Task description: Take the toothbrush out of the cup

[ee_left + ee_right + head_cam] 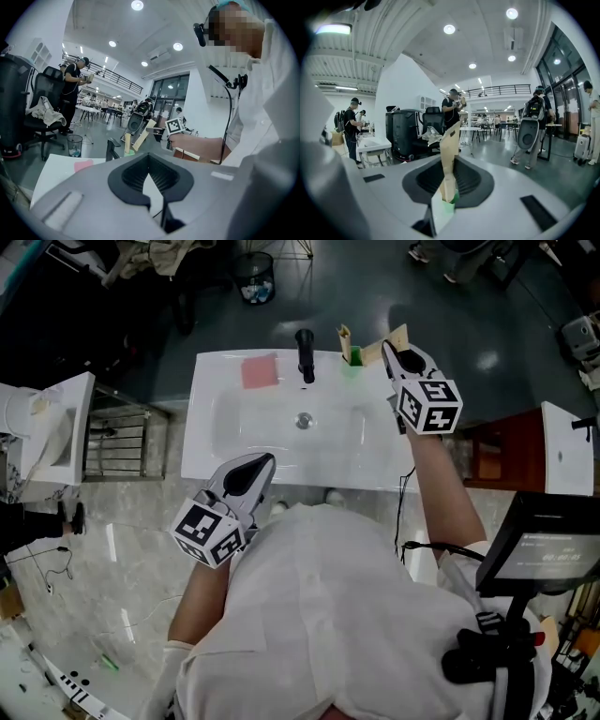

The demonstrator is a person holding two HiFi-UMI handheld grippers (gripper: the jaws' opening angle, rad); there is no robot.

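A green cup (352, 365) stands at the back of the white sink (216, 390), to the right of the black faucet (305, 354). One tan paper-wrapped toothbrush (344, 337) stands upright in it. My right gripper (388, 360) is shut on a second tan-wrapped toothbrush (394, 337) and holds it tilted just right of the cup. In the right gripper view that toothbrush (449, 150) rises between the jaws of my right gripper (446, 187), its green end at the pads. My left gripper (268, 461) is shut and holds nothing, over the sink's front edge.
A pink pad (260, 371) lies on the sink's back left corner. The drain (304, 420) is in the middle of the basin. A bin (254, 277) stands on the floor behind, and a red-brown cabinet (497, 446) stands to the right.
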